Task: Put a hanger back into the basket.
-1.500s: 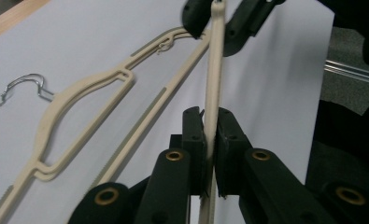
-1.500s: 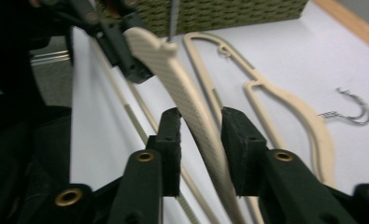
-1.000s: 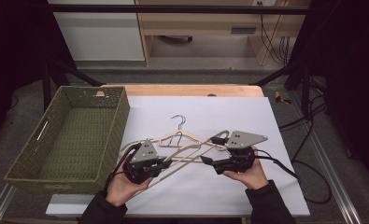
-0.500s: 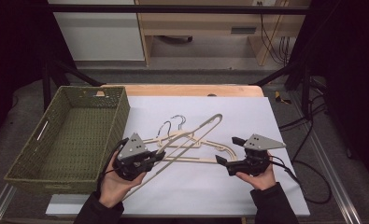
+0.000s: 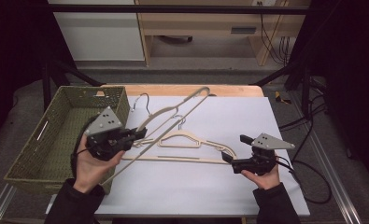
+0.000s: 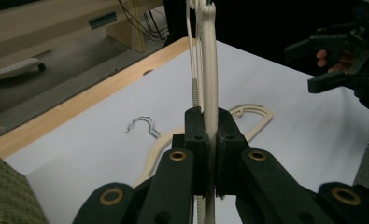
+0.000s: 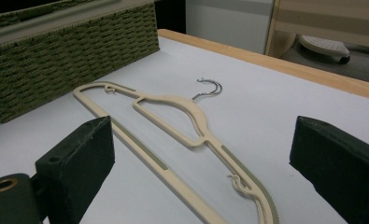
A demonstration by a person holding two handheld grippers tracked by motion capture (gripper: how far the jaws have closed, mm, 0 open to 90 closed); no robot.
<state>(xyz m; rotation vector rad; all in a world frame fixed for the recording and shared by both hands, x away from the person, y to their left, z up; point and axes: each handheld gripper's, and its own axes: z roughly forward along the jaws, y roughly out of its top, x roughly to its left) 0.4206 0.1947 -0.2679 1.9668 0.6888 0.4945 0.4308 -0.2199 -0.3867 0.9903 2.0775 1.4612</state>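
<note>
A: Where is the lifted cream plastic clothes hanger [image 5: 173, 114] relative to the green woven basket [image 5: 42, 140]?

B: Just beside the basket's near right corner, tilted up off the white table sheet [image 5: 247, 116]. The left gripper [image 5: 138, 135] has its jaws clamped tight on the hanger's thin bar, plain to see in the left gripper view [image 6: 209, 154].

A: And the right gripper [image 5: 234, 151]?

B: Well away from the basket, on the far side of the sheet. Its jaws have just been opening and stand wide with nothing between them [image 7: 201, 168].

A: The second cream hanger [image 5: 187, 147]?

B: Flat on the sheet, between basket and right gripper, its metal hook [image 7: 206, 87] pointing away.
</note>
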